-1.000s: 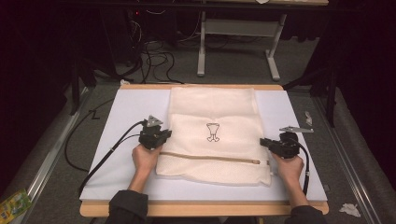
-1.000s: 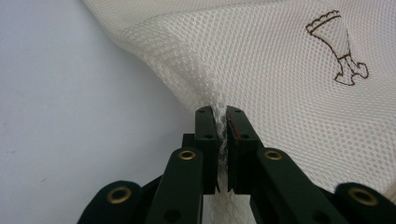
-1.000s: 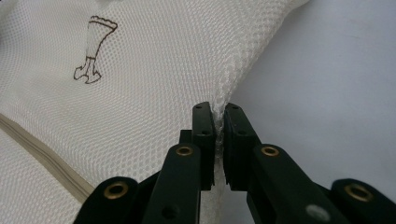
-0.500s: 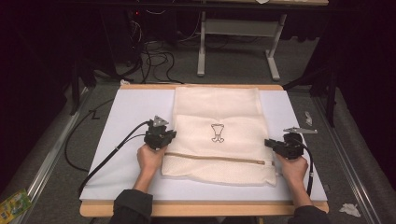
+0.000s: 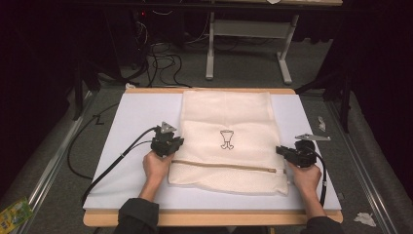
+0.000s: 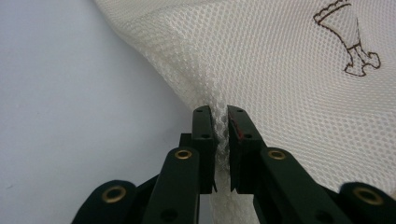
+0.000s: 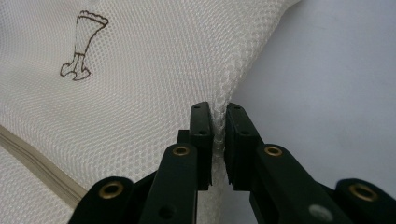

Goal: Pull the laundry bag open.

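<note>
A: Where's the mesh bag (image 5: 229, 141)?

B: Flat mid-bench (image 5: 131, 122). Left hand-held gripper (image 6: 221, 122) pinches its nine o'clock edge, right hand-held gripper (image 7: 218, 120) its three o'clock edge; both jaws have just been easing apart.

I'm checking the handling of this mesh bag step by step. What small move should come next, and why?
Probably finish opening both grippers and draw them back. The mesh laundry bag lies flat on the white mat, and the jaws of the left gripper and right gripper, still pinching its side edges, have just been opening.
</note>
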